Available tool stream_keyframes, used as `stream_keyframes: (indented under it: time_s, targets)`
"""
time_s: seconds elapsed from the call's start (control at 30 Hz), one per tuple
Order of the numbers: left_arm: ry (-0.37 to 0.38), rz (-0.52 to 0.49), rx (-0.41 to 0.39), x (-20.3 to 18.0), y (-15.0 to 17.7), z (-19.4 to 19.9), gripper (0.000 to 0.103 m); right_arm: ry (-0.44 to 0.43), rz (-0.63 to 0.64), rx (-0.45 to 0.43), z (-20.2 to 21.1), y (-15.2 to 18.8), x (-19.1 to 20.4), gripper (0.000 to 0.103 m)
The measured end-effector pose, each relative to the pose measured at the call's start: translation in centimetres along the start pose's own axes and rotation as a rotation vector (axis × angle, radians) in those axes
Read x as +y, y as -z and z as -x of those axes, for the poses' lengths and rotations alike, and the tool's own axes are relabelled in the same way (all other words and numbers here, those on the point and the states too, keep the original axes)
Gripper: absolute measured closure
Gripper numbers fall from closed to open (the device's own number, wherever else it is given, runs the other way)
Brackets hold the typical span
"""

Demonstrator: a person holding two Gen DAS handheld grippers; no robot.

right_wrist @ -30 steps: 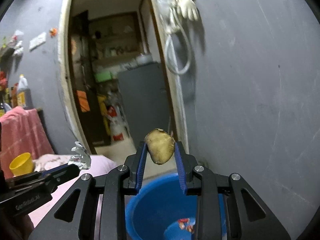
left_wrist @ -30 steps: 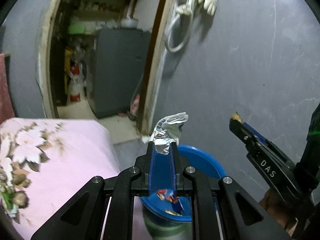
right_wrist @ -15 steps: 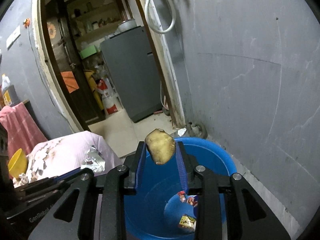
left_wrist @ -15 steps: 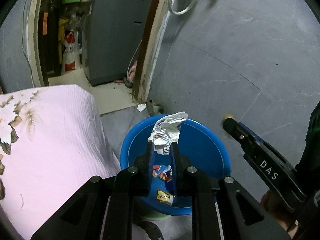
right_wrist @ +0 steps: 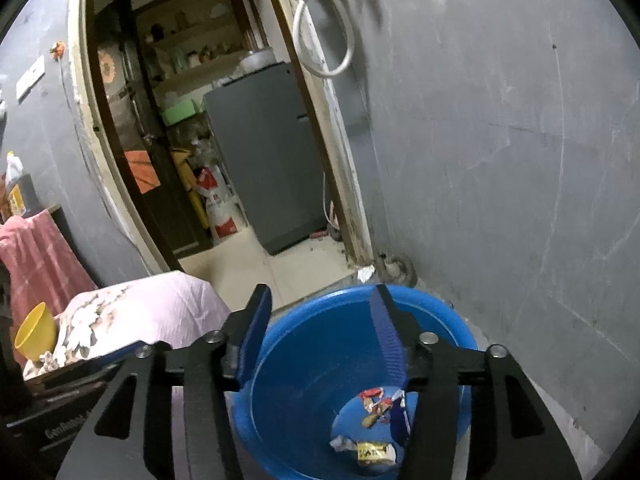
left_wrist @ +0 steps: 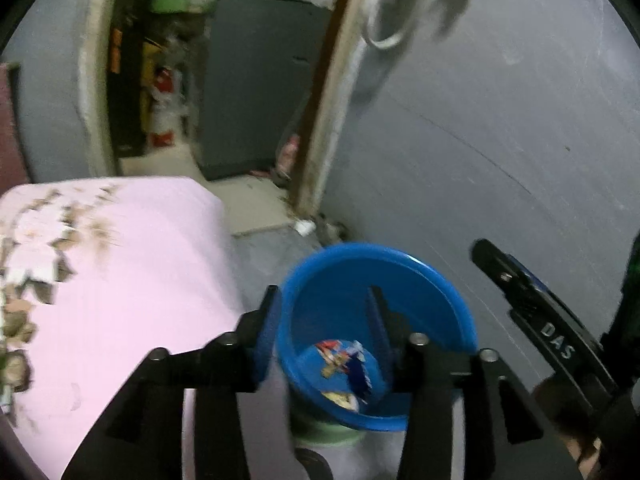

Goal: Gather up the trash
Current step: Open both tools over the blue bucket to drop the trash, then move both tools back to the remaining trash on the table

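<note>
A blue plastic tub stands on the floor by the grey wall; it also shows in the right wrist view. Several wrappers lie on its bottom, seen too in the right wrist view. My left gripper is open and empty above the tub's near rim. My right gripper is open and empty above the tub; it also shows at the right of the left wrist view.
A bed with a pink floral sheet lies left of the tub. A doorway with a grey fridge is behind. A yellow cup sits at the left. The grey wall stands on the right.
Both grippers have opened. The silver wrapper has left the left gripper and the brown piece has left the right one. Both views have tilted up a little.
</note>
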State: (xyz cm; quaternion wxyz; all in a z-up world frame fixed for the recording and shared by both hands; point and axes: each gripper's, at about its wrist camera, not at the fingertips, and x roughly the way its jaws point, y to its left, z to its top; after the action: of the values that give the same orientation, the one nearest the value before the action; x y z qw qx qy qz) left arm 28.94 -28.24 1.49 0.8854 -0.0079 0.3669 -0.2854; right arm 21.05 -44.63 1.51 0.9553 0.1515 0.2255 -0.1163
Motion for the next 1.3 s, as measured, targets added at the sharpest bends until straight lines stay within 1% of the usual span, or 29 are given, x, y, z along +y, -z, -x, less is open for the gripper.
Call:
stream_keyframes:
  time_s: [0.03, 0.07, 0.1, 0.17, 0.23, 0.3, 0.37, 0.4, 0.43, 0.47, 0.57, 0.7, 0.87, 0.93, 1.07, 1.17, 1.3]
  targets:
    - [-0.019, 0.002, -0.021, 0.2, 0.1, 0.7, 0.058, -0.002, 0.006, -0.016, 0.3, 0.0, 0.2, 0.050]
    - [-0.039, 0.008, -0.044, 0.6, 0.1, 1.3, 0.054, -0.005, 0.012, -0.032, 0.5, -0.1, 0.4, 0.044]
    - [-0.059, 0.015, -0.068, 1.0, 0.0, 2.0, 0.050, -0.006, 0.017, -0.044, 0.6, -0.2, 0.7, 0.034]
    - [-0.086, 0.028, -0.112, 1.8, 0.0, 3.3, 0.046, -0.015, 0.022, -0.082, 1.1, -0.2, 1.2, 0.026]
    - [-0.115, 0.041, -0.167, 2.8, 0.0, 4.8, 0.037, -0.022, 0.025, -0.112, 1.6, -0.3, 1.8, 0.022]
    - [-0.151, 0.066, -0.234, 4.0, 0.3, 6.5, 0.015, -0.023, 0.036, -0.137, 1.9, -0.3, 2.6, 0.019]
    - [-0.182, 0.086, -0.303, 4.8, 0.4, 8.4, 0.009, -0.034, 0.048, -0.158, 2.2, -0.3, 3.4, 0.016]
    - [-0.197, 0.095, -0.335, 5.3, 0.5, 9.2, 0.007, -0.040, 0.053, -0.171, 2.4, -0.3, 3.8, 0.011]
    - [-0.216, 0.103, -0.366, 6.0, 0.7, 10.2, 0.007, -0.046, 0.056, -0.185, 2.6, -0.4, 4.2, 0.008]
    - [-0.233, 0.107, -0.385, 6.3, 0.8, 10.9, 0.006, -0.058, 0.059, -0.208, 2.9, -0.3, 4.6, 0.000]
    - [-0.295, 0.119, -0.434, 7.9, 1.3, 13.1, 0.005, -0.099, 0.070, -0.281, 4.1, -0.2, 6.0, 0.000]
    - [-0.356, 0.148, -0.491, 9.6, 2.1, 15.6, 0.005, -0.147, 0.099, -0.354, 5.2, 0.2, 7.8, 0.000]
    - [-0.415, 0.174, -0.569, 11.4, 3.5, 18.4, 0.002, -0.218, 0.158, -0.455, 7.0, 1.3, 10.7, 0.000]
    - [-0.440, 0.178, -0.600, 12.1, 4.4, 19.6, 0.002, -0.248, 0.170, -0.483, 7.6, 1.8, 11.9, 0.000]
    - [-0.487, 0.171, -0.629, 13.0, 5.7, 21.3, 0.002, -0.311, 0.192, -0.517, 8.4, 2.7, 14.1, 0.000]
    - [-0.520, 0.165, -0.645, 13.8, 6.8, 22.4, 0.002, -0.352, 0.237, -0.532, 8.8, 3.4, 16.0, 0.000]
    - [-0.560, 0.163, -0.639, 15.1, 8.0, 23.4, 0.002, -0.404, 0.301, -0.533, 9.0, 4.4, 18.4, 0.000]
